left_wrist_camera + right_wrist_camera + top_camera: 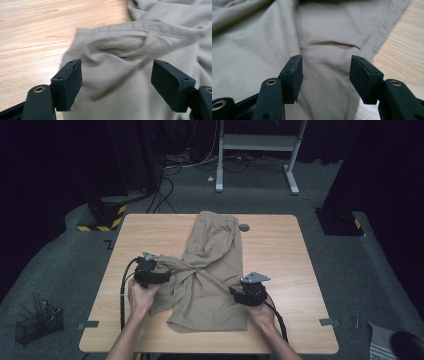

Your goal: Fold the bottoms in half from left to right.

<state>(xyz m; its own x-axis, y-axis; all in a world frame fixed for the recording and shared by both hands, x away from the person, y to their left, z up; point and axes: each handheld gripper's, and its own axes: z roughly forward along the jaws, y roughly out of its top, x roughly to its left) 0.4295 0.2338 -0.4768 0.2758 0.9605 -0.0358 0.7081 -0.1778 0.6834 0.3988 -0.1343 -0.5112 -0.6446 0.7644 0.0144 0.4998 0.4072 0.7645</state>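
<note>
The tan shorts (210, 270) lie on the table (280, 250), waistband toward the far edge and the leg openings toward the person, and they look partly folded: one flap of cloth is drawn across the middle toward the left hand-held gripper (150, 270), so the near left part sits bunched rather than flat. In the left gripper view the shorts (130, 62) spread ahead of and between the jaws, with a hemmed edge and a loose pocket of fabric just beyond the tips; the jaws stand wide apart with nothing clamped between them, and bare table (32, 32) shows to their left. The right hand-held gripper (250, 292) rests over the right side of the garment near its edge. In the right gripper view its jaws are also spread, moderately wide, holding nothing, with smooth cloth (324, 50) beneath and ahead of them and a strip of table (404, 55) just off to their right. My judgement is that the folding is at an early to middle stage: a first fold or gather seems to be made across the left side, yet the cloth is wrinkled, the outline uneven, and neither tool has a grip, so fresh grasps, smoothing and further folds remain.
</note>
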